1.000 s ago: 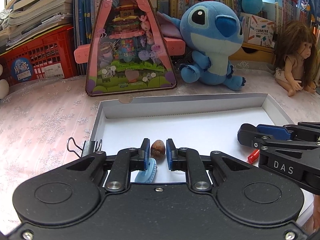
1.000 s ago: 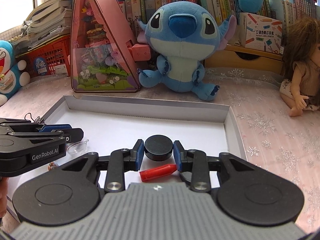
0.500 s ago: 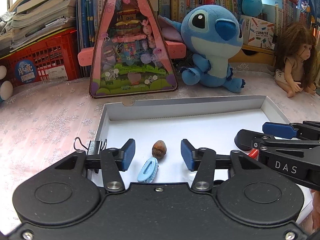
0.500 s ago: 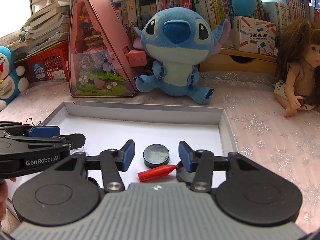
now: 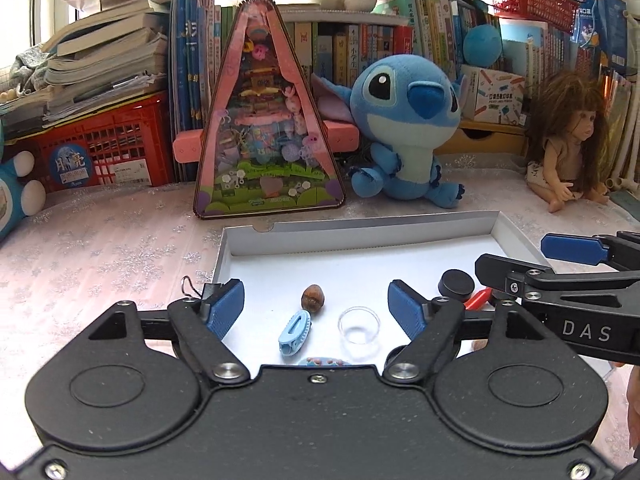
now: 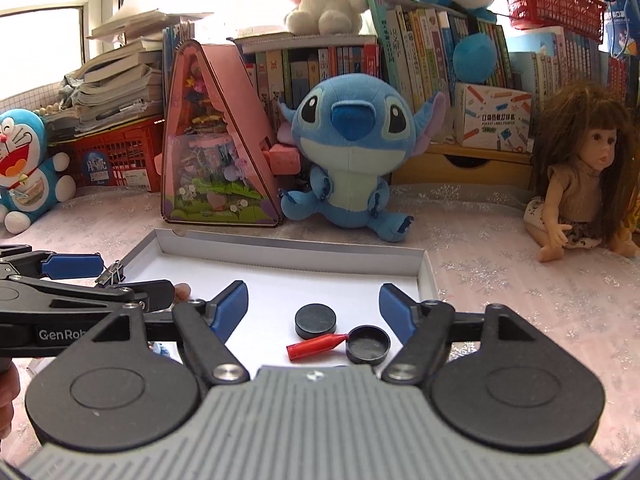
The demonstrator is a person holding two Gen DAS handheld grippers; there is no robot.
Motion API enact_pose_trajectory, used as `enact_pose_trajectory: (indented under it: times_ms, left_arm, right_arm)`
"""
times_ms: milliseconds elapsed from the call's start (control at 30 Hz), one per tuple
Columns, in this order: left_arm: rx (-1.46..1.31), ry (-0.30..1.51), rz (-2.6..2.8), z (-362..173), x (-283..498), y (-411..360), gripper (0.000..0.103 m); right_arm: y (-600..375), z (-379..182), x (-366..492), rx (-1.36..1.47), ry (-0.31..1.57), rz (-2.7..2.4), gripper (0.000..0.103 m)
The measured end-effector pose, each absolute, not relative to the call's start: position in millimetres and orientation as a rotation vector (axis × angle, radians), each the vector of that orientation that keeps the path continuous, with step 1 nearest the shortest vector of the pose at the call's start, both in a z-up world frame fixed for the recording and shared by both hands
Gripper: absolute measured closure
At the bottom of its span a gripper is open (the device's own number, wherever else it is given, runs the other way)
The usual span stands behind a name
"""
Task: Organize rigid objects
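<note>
inside a shallow white cardboard tray (image 5: 360, 236) on the desk (image 5: 100, 248) lie the small rigid objects, seven counted across both views. from the left wrist view: one brown nut (image 5: 313, 298), one light blue hair clip (image 5: 295, 333) just in front of it, and one clear round cup (image 5: 359, 325) to their right, all apart from each other. a small blue patterned piece (image 5: 320, 360) peeks out at the near edge, mostly hidden by the gripper body. from the right wrist view: one black puck (image 6: 316, 321), one red marker cap (image 6: 316, 346) lying on its side, and one black round lid (image 6: 368, 345), open side up, with the cap's tip touching it. one black binder clip (image 6: 112, 272) sits just outside the tray's left wall.

the left gripper (image 5: 316, 308) hangs over the near left part of the tray, its two blue-padded fingers (image 5: 224, 310) spreading apart and gripping nothing; the nut, clip and cup lie on the tray floor between and below them. the right gripper (image 6: 314, 310) hangs over the near right part, its fingers (image 6: 394, 312) likewise widening and empty, with the puck, cap and lid lying below between them. each gripper shows at the edge of the other's view.

behind the tray stand one pink triangular toy box (image 5: 268, 128), one blue plush alien (image 5: 408, 120), one long-haired doll (image 5: 568, 136), one blue cat plush (image 6: 24, 160), one red crate (image 5: 108, 152) under stacked books, and a row of upright books.
</note>
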State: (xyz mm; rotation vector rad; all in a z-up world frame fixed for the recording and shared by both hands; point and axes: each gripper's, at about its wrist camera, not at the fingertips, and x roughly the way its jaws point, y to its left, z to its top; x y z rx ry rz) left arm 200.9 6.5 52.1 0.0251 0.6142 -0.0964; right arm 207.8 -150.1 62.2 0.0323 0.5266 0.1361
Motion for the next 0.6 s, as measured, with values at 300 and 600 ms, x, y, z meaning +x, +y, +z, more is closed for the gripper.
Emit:
enact_pose_trajectory:
  times_ms: [300,600]
  left_arm:
    - [0.008,0.588,-0.116,62.8,167.3,10.4,0.021]
    - [-0.011,0.584,-0.125,63.1,143.3,11.3,0.021]
  right_arm:
    - [-153.1,73.0,176.2,0.028,0.484,0.141,0.016]
    - [-154.7,73.2,153.3,0.020,0.462,0.150,0.015]
